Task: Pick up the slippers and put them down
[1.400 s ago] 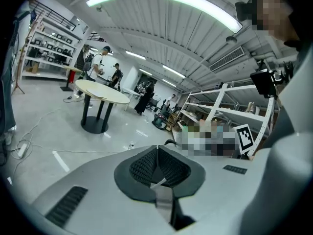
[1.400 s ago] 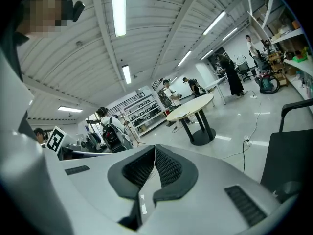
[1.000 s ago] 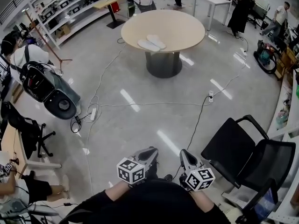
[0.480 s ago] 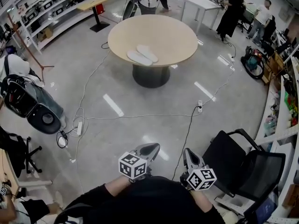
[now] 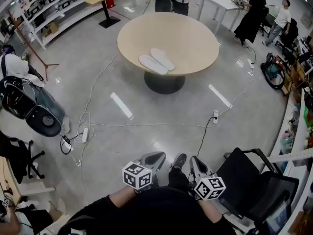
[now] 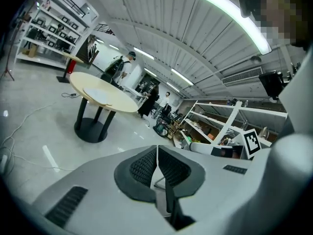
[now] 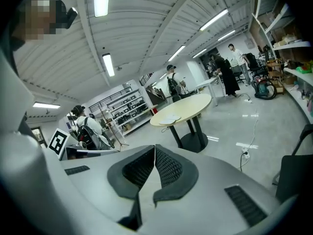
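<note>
Slippers lie side by side, far off on the tabletop.
Left tool and right tool: jaws together, empty; slipper detail too small to make out.

Brightness: you are working in an evenly bright hall.
Source: ceiling light strips are shining down from overhead.
Glare: the glossy floor is throwing back white streaks.
Shadows: only soft ones are falling under the round table.
Distortion: both gripper views are bowing hard, and their corners are going black.
Focus: the left gripper and right gripper shells are blurring nearest the lens.
</note>
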{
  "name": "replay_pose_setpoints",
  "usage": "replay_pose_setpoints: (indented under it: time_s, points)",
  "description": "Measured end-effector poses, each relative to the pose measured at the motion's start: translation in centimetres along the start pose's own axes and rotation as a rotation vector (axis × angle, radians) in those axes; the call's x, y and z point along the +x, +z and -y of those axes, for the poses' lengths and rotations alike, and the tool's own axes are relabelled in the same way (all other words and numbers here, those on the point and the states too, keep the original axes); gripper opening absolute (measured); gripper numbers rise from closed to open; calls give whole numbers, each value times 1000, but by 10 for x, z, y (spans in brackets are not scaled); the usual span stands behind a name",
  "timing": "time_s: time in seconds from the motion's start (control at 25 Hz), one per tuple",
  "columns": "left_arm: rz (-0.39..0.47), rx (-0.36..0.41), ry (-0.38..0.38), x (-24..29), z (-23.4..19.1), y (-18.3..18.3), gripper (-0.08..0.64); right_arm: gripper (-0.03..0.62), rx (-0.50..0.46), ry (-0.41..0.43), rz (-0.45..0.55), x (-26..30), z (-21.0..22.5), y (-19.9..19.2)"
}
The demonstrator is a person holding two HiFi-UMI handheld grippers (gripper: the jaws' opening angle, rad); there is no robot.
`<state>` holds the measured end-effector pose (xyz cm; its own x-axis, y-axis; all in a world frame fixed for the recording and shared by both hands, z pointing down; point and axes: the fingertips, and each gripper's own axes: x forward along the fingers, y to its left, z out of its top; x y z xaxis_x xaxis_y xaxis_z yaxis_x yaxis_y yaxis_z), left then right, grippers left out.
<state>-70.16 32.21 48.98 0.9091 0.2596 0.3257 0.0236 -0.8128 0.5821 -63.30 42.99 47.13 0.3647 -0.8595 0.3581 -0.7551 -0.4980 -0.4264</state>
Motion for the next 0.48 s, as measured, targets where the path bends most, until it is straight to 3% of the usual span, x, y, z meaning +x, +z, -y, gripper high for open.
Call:
replay_pose_setpoints:
  time_s: [0.28, 0.48]
  points:
    - [64, -9, 150, 59, -49, 66, 25, 15, 20, 121, -16, 93, 51, 62]
    - [100, 11, 195, 116, -52, 117, 25, 15, -22, 209, -28, 141, 86, 119]
